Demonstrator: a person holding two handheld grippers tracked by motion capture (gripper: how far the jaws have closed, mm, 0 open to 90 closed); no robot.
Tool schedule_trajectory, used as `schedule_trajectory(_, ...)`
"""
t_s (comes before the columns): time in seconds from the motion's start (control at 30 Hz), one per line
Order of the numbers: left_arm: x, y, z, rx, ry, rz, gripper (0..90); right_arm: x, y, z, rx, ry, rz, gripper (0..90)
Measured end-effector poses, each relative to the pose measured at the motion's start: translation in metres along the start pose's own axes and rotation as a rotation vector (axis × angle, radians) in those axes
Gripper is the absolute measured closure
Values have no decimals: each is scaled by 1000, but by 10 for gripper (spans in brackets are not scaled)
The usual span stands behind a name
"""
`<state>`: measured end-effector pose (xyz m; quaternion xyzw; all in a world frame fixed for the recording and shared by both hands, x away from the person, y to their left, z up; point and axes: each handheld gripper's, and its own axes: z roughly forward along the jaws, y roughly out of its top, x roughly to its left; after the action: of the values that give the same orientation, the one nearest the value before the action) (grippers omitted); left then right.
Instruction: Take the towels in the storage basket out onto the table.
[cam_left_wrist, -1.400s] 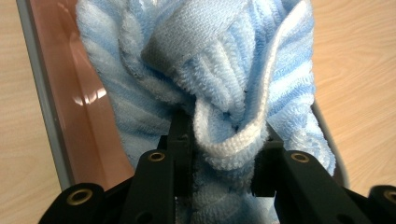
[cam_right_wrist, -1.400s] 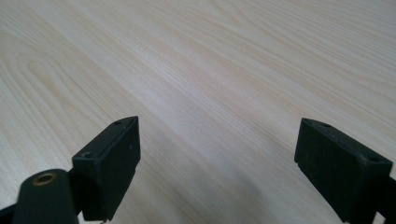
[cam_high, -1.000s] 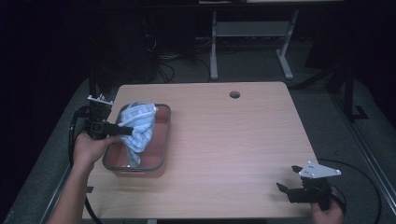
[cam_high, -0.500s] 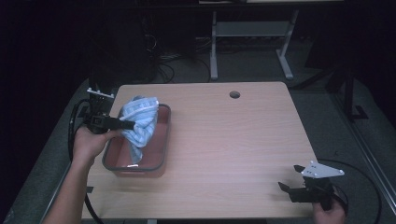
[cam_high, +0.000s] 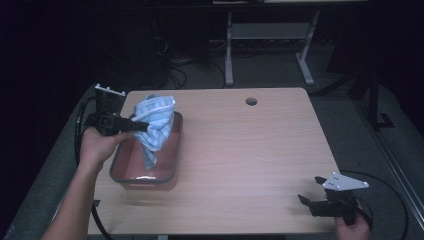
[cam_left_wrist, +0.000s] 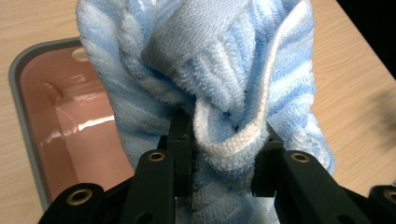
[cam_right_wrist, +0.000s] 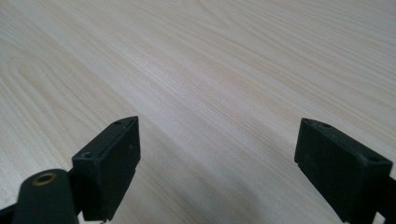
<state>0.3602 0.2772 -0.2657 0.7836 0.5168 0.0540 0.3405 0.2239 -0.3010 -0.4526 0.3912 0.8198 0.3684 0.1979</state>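
High view: the left gripper (cam_high: 136, 126) sits at the left of the frame, its jaws clamped on a blue striped towel (cam_high: 155, 127). The towel hangs bunched over a pink tray (cam_high: 172, 165) with a grey rim, at the left edge of the table (cam_high: 250, 155). Its lower tip reaches down into the tray. The right gripper (cam_high: 309, 204) rests at the lower right of the frame, near the table's front edge, jaws spread with nothing between them

Left gripper view: the towel (cam_left_wrist: 210, 70) takes up the centre and top, a fold of it pinched between the two black jaws at the bottom. The tray (cam_left_wrist: 70, 121) lies at the left, behind the towel

Right gripper view: the jaws stand wide apart over bare table (cam_right_wrist: 210, 70)
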Motion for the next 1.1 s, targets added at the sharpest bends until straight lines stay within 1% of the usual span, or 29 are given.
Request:
schedule_trajectory(0.03, -3, 3, 0, 1, -1, 8, 670, 0, 0, 0, -1, 0, 0, 137)
schedule_trajectory(0.17, -7, 7, -1, -2, -9, 9, 671, -1, 0, -1, -1, -3, 4, 137)
schedule_trajectory(0.23, -11, 10, -1, -5, -18, 18, 671, -1, 0, -1, 0, -3, 5, 137)
schedule_trajectory(0.5, -21, 19, 1, 2, -18, 38, 670, -2, -1, -1, -8, -4, 7, 137)
schedule_trajectory(0.6, -27, 22, 2, 3, -20, 51, 671, -3, -1, -2, -6, -9, 8, 137)
schedule_trajectory(0.7, -29, 24, 2, 3, -19, 52, 671, -3, -1, -2, -6, -10, 10, 137)
schedule_trajectory(0.8, -36, 30, 5, 11, -19, 65, 670, -3, -1, -2, -7, -8, 15, 137)
schedule_trajectory(0.83, -36, 30, 5, 11, -19, 65, 670, -3, -1, -2, -7, -8, 15, 137)
schedule_trajectory(0.93, -43, 36, 9, 9, -22, 68, 670, -3, 0, -2, -9, -11, 13, 137)
schedule_trajectory(0.97, -43, 36, 9, 9, -22, 68, 670, -3, 0, -2, -9, -11, 13, 137)
schedule_trajectory(1.0, -46, 40, 11, 14, -22, 75, 670, -4, 0, -2, -11, -11, 13, 137)
schedule_trajectory(1.1, -52, 44, 14, 18, -26, 85, 670, -3, 0, -2, -9, -11, 16, 137)
